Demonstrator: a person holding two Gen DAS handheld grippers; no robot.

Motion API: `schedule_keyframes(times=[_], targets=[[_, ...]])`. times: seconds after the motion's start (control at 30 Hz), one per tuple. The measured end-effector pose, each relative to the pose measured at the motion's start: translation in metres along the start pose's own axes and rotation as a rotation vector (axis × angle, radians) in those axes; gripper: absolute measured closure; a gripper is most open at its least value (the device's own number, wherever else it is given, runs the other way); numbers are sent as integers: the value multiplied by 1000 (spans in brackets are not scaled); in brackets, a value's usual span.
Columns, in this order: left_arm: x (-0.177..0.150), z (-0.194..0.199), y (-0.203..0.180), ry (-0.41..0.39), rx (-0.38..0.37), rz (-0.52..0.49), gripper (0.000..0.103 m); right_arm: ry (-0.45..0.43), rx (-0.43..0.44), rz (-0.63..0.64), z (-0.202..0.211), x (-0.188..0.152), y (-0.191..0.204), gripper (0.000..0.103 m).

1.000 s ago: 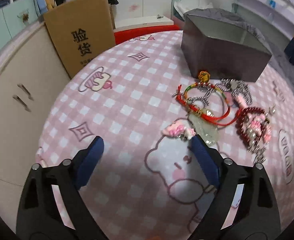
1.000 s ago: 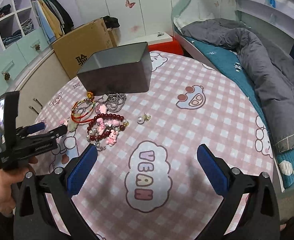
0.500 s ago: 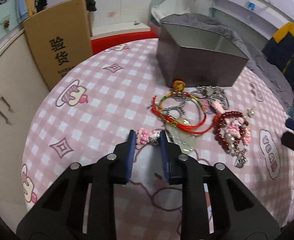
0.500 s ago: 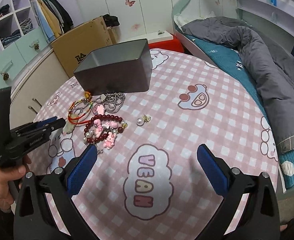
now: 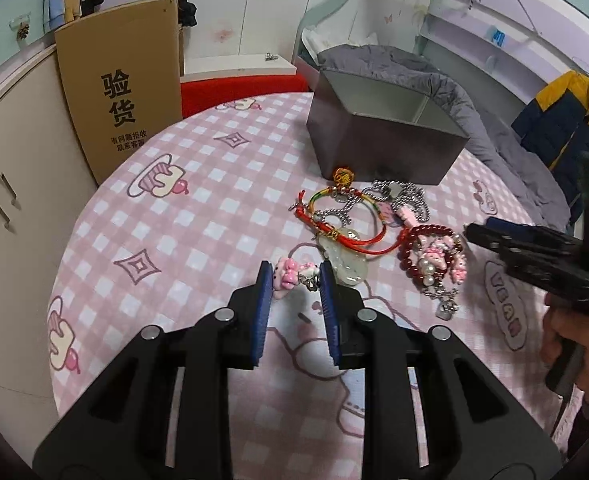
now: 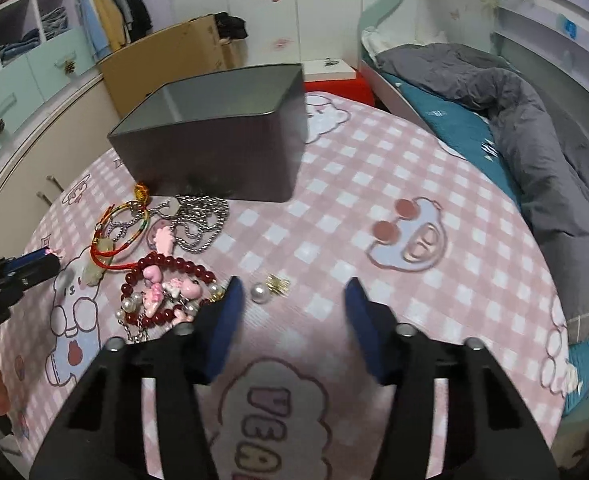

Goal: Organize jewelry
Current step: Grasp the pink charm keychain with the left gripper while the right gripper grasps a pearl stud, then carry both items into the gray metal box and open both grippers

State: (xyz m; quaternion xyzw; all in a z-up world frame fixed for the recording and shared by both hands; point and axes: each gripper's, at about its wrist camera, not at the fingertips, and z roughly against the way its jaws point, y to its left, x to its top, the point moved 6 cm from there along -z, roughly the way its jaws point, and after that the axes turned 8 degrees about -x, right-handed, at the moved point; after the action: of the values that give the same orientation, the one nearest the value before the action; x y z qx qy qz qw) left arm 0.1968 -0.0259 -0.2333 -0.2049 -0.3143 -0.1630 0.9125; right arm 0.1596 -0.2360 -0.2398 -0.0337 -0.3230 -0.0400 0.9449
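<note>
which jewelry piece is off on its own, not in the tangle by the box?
The pearl earring with a gold fitting: it lies alone on the cloth between the right gripper's closing fingers, untouched. The red bead bracelet, cords and chain overlap further left.

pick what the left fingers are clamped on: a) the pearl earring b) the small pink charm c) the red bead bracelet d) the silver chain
b: in the left wrist view the left gripper has its fingers pressed on the small pink charm, while the red bead bracelet lies apart on the cloth.
</note>
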Motion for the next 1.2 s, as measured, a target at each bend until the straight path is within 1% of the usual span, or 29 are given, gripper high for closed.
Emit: schedule_keyframes(times=[0.07, 0.1, 0.13, 0.2, 0.37, 0.43, 0.5, 0.6, 0.7, 0.8, 0.83, 0.9, 0.97, 1.03, 1.07, 1.1, 1.13, 1.17, 1.2], targets=[[1, 3, -1, -6, -5, -2, 79, -12, -14, 19, -1, 0, 3, 71], [2, 4, -2, -9, -6, -4, 79, -16, -13, 27, 1, 0, 4, 83], [4, 6, -3, -13, -8, -7, 79, -16, -8, 32, 1, -1, 5, 93], [5, 8, -5, -17, -15, -9, 79, -18, 8, 38, 2, -2, 6, 93], [11, 11, -12, -29, -31, -18, 79, -20, 76, -7, 13, -2, 0, 93], [15, 13, -16, -36, -41, -22, 79, -30, 107, -18, 23, 1, 0, 93], [22, 15, -20, -46, -52, -31, 79, -54, 135, -25, 36, 13, 0, 93], [41, 19, -28, -68, -64, -52, 79, -93, 192, -32, 56, 39, 3, 93], [72, 20, -38, -99, -82, -75, 79, -140, 254, -27, 74, 77, 11, 93], [109, 15, -50, -123, -108, -95, 79, -185, 252, 2, 82, 115, 19, 94], [123, 11, -54, -121, -120, -94, 79, -186, 257, 0, 80, 128, 20, 94], [141, 2, -59, -112, -138, -97, 79, -173, 262, -7, 71, 144, 21, 93], [157, -14, -64, -78, -139, -101, 79, -142, 258, -17, 56, 154, 20, 93], [165, -28, -65, -43, -130, -106, 77, -99, 237, -35, 37, 157, 17, 88], [167, -33, -66, -28, -119, -110, 59, -73, 236, -53, 26, 158, 14, 84], [169, -38, -65, -16, -106, -112, 29, -60, 236, -64, 20, 157, 12, 69], [172, -40, -62, -28, -61, -106, 23, -49, 217, -84, 14, 156, 7, 60], [174, -39, -59, -43, -26, -107, 16, -44, 215, -101, 13, 155, 6, 53], [176, -38, -57, -50, -20, -109, 13, -45, 220, -125, 12, 153, 1, 38]])
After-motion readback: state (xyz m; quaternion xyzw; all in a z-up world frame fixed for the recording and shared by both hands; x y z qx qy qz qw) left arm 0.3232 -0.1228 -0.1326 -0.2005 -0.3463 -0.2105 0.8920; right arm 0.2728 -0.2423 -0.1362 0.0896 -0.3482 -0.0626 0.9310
